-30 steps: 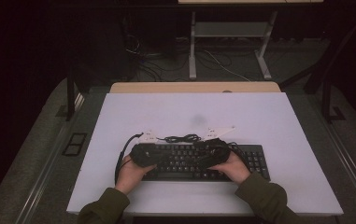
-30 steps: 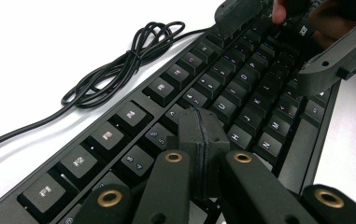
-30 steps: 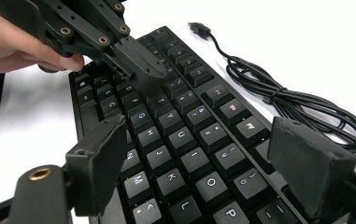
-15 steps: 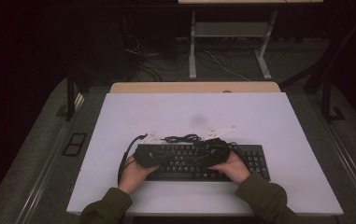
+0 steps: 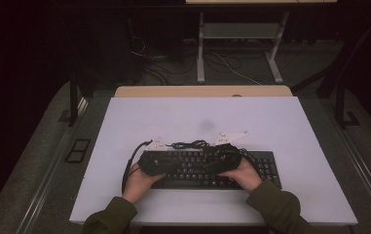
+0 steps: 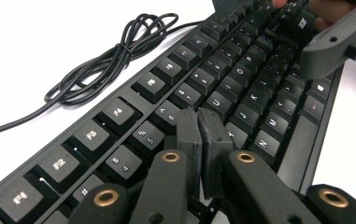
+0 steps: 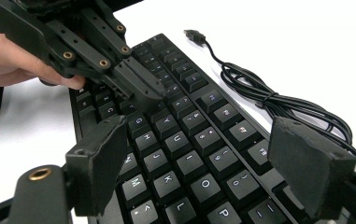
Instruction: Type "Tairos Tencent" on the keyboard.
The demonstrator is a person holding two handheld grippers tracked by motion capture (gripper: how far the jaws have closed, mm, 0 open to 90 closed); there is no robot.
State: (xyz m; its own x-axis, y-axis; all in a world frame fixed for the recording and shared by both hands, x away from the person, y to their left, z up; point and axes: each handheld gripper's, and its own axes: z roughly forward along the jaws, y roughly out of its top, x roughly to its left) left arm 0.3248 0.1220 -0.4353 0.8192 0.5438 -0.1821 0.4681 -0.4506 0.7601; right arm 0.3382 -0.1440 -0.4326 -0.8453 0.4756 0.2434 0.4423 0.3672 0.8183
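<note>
A black keyboard (image 5: 263,168) lies on the white table near its front edge. Its black cable (image 5: 190,145) is bundled just behind it. My left gripper (image 6: 198,112) points down at the number and top letter keys. Its pads meet but for a thin slit, having just eased apart a trace, and nothing is between them. From the right hand's side, the left gripper (image 7: 154,100) has its tip down on the keys. My right gripper (image 7: 203,163) hovers over the letter keys with its jaws wide apart and empty. Both hands hold the grippers tip to tip over the keyboard's middle.
The white table top (image 5: 270,117) stretches bare behind and beside the keyboard. The cable's USB plug (image 7: 194,35) lies loose on it. A wooden desk edge (image 5: 202,91) sits behind the table, with dark floor and cables beyond.
</note>
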